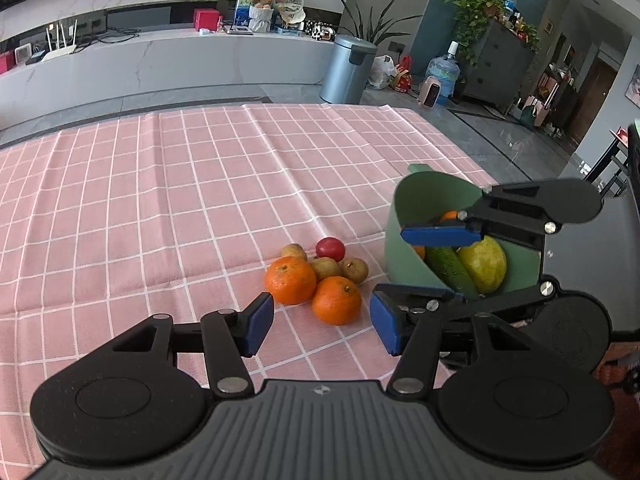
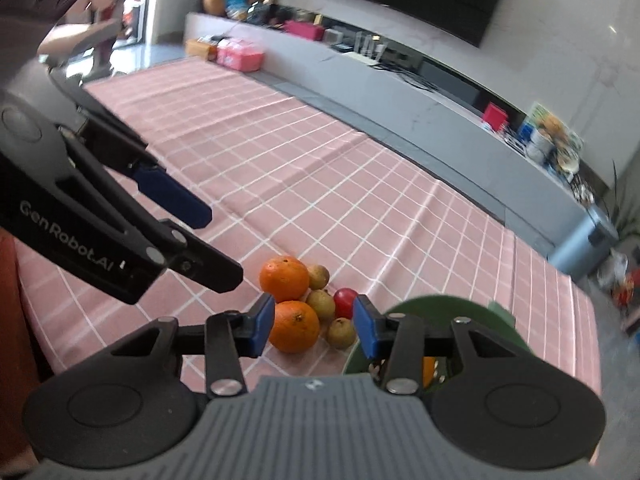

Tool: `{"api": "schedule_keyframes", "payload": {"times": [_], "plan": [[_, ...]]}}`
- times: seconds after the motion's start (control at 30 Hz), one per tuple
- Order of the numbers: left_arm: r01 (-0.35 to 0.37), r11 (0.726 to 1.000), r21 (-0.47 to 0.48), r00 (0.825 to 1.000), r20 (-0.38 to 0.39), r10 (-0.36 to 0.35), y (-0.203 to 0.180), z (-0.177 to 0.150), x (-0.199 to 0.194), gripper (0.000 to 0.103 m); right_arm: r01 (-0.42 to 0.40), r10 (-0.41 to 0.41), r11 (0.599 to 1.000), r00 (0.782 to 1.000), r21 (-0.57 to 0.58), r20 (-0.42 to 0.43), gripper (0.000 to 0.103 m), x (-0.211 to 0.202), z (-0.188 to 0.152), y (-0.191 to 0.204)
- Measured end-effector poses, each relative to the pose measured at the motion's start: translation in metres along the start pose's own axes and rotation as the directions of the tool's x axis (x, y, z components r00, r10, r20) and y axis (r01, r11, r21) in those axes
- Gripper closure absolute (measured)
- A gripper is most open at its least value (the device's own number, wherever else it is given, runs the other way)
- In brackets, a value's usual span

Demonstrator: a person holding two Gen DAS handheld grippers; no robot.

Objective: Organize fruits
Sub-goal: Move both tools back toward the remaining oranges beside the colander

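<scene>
A heap of fruit lies on the pink checked tablecloth [image 1: 160, 200]: two oranges [image 1: 291, 280] [image 1: 337, 300], three small brown fruits [image 1: 354, 270] and a red one [image 1: 330, 249]. A green bowl [image 1: 404, 256] to their right holds a cucumber [image 1: 450, 270], a yellow-green fruit [image 1: 483, 264] and an orange piece. My left gripper [image 1: 322, 326] is open and empty, just short of the near orange. My right gripper [image 2: 314, 326] is open and empty, above the bowl [image 2: 440, 308], with an orange [image 2: 295, 326] seen between its fingers. It also shows in the left wrist view [image 1: 420, 264].
The table's far edge runs along a grey floor. Beyond stand a long white cabinet [image 1: 160, 64], a metal bin [image 1: 348, 68] and a water bottle [image 1: 442, 74]. The left gripper crosses the left of the right wrist view [image 2: 188, 240].
</scene>
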State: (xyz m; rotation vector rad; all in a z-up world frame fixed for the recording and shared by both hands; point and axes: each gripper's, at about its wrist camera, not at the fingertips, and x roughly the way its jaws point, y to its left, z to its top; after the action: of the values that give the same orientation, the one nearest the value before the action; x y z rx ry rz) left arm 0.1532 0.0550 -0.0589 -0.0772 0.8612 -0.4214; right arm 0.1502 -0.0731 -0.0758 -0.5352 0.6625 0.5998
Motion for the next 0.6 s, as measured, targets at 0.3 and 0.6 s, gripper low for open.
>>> {"api": "schedule_keyframes", "payload": {"times": [0.3,0.6], "plan": [[0.023,0.999,-0.030,0.999,-0.025,-0.024,0.017,-0.005,0.012,0.038,-0.084,0.077,0.982,0.996,-0.169,-0.050,0.072,0.020,0.008,0.005],[0.037,0.999,-0.026,0.998,-0.058,-0.038,0.022,0.006,0.034,0.040,-0.154,0.121,0.962,0.981,-0.227,-0.151,0.073,0.040,0.009,0.007]]}}
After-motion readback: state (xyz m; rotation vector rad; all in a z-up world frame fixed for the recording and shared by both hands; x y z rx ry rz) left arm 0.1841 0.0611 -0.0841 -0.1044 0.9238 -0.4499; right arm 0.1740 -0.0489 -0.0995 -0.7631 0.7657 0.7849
